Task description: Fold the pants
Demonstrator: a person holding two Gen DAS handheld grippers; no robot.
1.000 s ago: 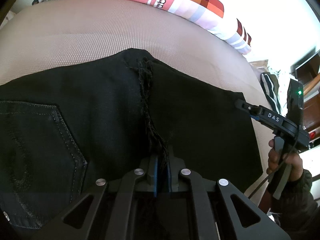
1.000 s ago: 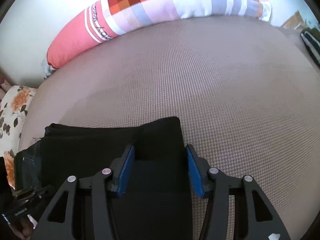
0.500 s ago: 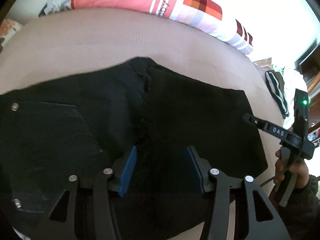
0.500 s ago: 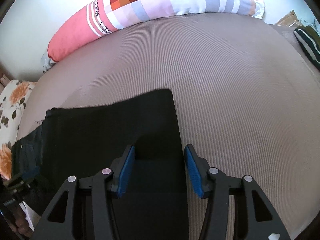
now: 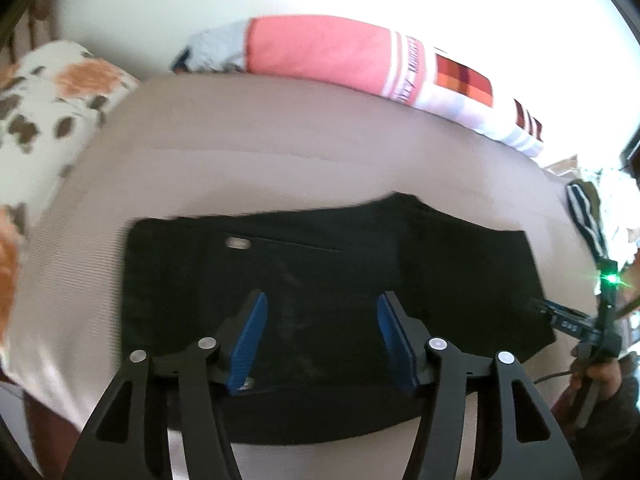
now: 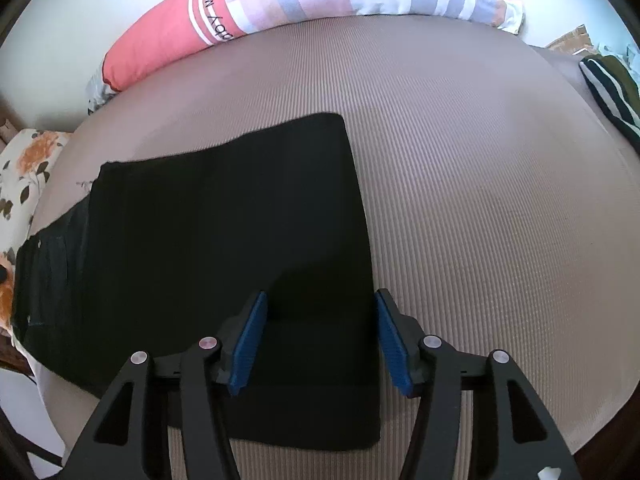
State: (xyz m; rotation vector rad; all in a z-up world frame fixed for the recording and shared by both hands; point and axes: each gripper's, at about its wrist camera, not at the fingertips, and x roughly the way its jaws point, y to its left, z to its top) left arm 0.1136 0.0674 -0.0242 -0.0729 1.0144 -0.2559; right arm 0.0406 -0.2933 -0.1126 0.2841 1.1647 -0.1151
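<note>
The black pants point(image 5: 320, 264) lie folded into a flat rectangle on the beige mattress point(image 5: 280, 168), with a back pocket and rivet facing up. My left gripper point(image 5: 322, 340) hovers above their near edge; its jaws are opening, and the blue pads point(image 5: 250, 340) touch no cloth. In the right wrist view the pants point(image 6: 220, 240) fill the left half, their folded edge running down the middle. My right gripper point(image 6: 320, 338) hangs over that edge with its jaws opening and only flat cloth beneath them. The left wrist view shows the right gripper point(image 5: 536, 304) at the pants' right end, held by a hand point(image 5: 604, 376).
A long pink and checked pillow point(image 6: 320, 4) lies along the wall at the back. A floral pillow point(image 5: 48, 100) sits at the left end of the bed. A striped dark garment point(image 6: 608, 88) lies at the right edge. Bare mattress point(image 6: 500, 220) stretches right of the pants.
My left gripper let go of the frayed fold, opened and pulled up and back, so the whole folded pants show. My right gripper drew back along the pants and widened slightly.
</note>
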